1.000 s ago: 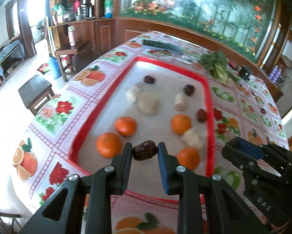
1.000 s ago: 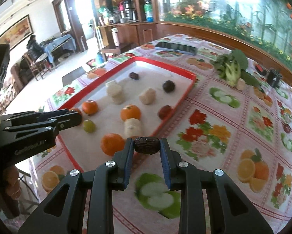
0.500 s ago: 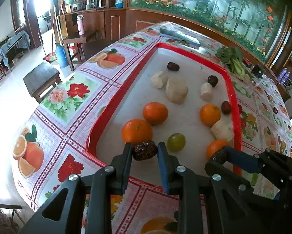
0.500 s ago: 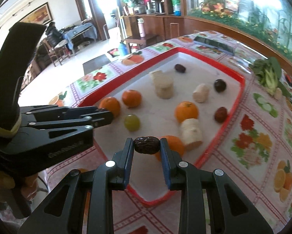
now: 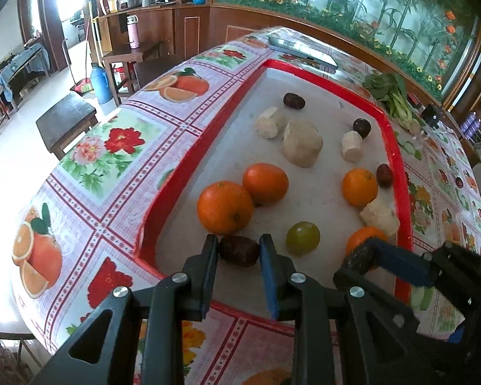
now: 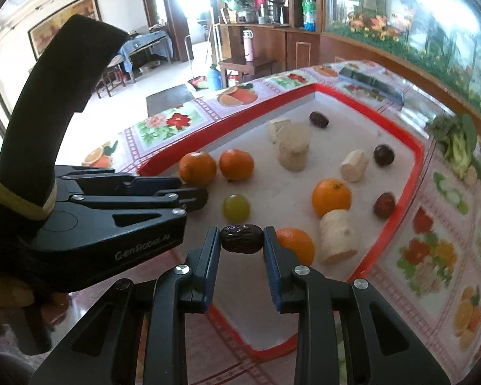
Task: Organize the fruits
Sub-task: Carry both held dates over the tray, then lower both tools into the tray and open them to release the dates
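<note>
A red-rimmed tray (image 5: pixel 401 173) (image 6: pixel 415 160) holds several oranges (image 5: pixel 225 208) (image 6: pixel 331 196), a green grape (image 5: pixel 302 237) (image 6: pixel 236 207), pale root chunks (image 5: pixel 302 143) (image 6: pixel 294 150) and dark dates (image 5: pixel 293 100) (image 6: pixel 319 119). My left gripper (image 5: pixel 239 252) is shut on a wrinkled dark date (image 5: pixel 239 251) low over the tray's near left corner, just in front of an orange. My right gripper (image 6: pixel 241 240) is shut on another dark date (image 6: pixel 241 238) above the tray's near edge, right of the left gripper (image 6: pixel 137 189).
The table has a fruit-and-flower patterned cloth (image 5: pixel 112 147). Leafy greens (image 5: pixel 389 94) (image 6: pixel 459 141) lie beyond the tray's far right side. A flat dark device (image 5: pixel 301 52) (image 6: pixel 370 81) lies behind the tray. A stool (image 5: pixel 65 118) stands off the table's left edge.
Both grippers have moved closer to the tray's near end and lower, each still holding its date. The left gripper's date now hangs just in front of the nearest orange.
</note>
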`<state>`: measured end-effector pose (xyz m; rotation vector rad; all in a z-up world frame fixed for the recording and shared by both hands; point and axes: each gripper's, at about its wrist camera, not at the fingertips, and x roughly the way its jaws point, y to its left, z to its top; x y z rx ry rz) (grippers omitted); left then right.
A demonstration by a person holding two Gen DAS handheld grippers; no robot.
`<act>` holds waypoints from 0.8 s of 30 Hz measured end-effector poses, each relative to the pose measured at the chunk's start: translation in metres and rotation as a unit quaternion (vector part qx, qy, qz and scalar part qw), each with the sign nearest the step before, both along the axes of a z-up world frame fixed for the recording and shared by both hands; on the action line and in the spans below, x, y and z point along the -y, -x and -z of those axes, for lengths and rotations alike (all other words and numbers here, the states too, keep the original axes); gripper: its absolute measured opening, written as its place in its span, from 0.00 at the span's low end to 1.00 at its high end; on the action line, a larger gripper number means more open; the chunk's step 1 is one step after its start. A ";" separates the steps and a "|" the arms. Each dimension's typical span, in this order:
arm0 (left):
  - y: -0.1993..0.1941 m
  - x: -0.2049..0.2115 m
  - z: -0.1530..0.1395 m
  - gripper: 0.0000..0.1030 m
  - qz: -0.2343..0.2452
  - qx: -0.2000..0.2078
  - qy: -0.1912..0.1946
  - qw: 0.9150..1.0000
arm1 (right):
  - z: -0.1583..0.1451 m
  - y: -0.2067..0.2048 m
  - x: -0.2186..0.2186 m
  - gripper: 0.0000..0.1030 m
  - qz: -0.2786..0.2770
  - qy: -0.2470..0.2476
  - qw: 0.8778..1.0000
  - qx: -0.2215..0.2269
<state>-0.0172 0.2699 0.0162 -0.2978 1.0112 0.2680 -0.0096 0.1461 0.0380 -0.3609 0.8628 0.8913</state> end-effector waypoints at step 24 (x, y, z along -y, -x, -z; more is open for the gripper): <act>-0.005 0.008 0.002 0.30 -0.007 -0.010 -0.050 0.999 | 0.012 0.000 -0.029 0.26 -0.099 0.087 0.986 0.098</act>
